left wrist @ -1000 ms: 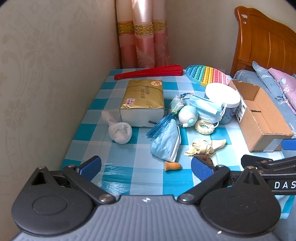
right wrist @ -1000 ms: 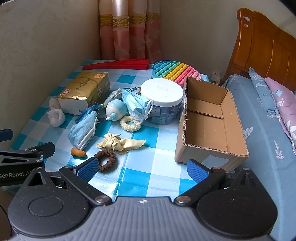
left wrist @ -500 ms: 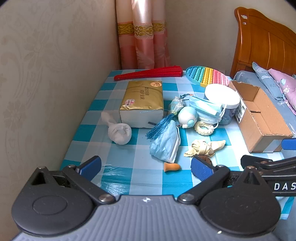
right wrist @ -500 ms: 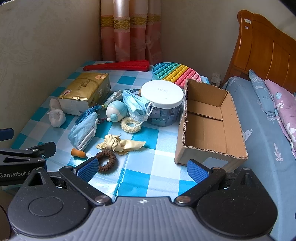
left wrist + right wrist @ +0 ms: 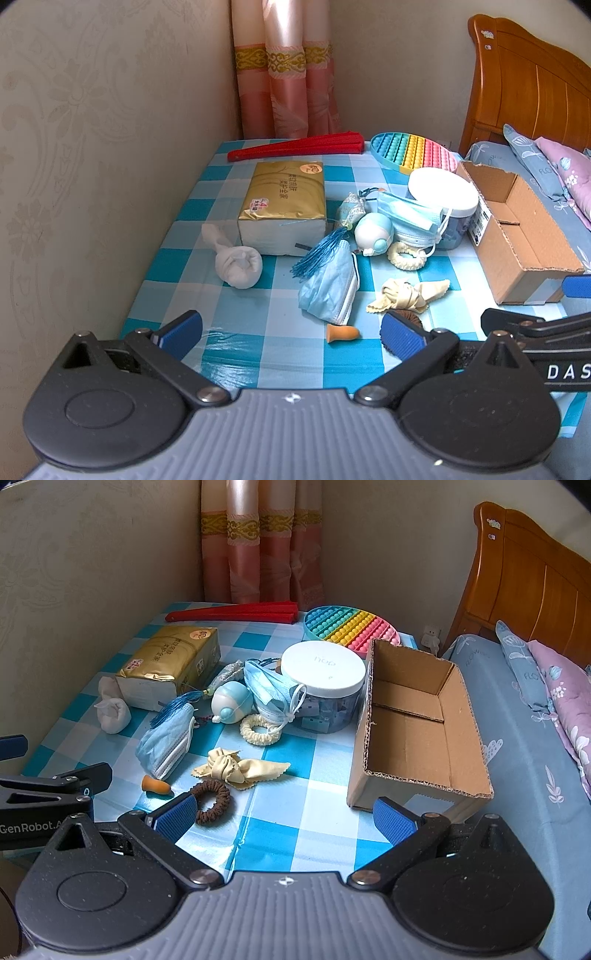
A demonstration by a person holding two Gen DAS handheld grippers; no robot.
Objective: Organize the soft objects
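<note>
Both grippers have edged slightly forward over the last second, the objects sitting a touch lower in each view; nothing on the worktop (image 5: 325, 746) has shifted. The left gripper (image 5: 291, 330) and right gripper (image 5: 284, 814) hover at the near edge, each with jaws spread wide and holding nothing. Readable writing: "GenRobot.A" on the left gripper's body in the right view, "DAS" on the right gripper's body in the left view, and faint lettering on the white jar lid (image 5: 323, 666). The gold tissue pack (image 5: 282, 199) carries Chinese characters, too small to read. Soft things lie loose: two blue face masks, one folded (image 5: 166, 742) and one against the jar (image 5: 271, 690); two hair ties, cream (image 5: 258, 729) and brown (image 5: 212, 799); one cream cloth bow (image 5: 236, 766); one white cloth bundle (image 5: 238, 264); one orange earplug (image 5: 157, 786). One open cardboard box (image 5: 417, 738) stands beside the jar.
</note>
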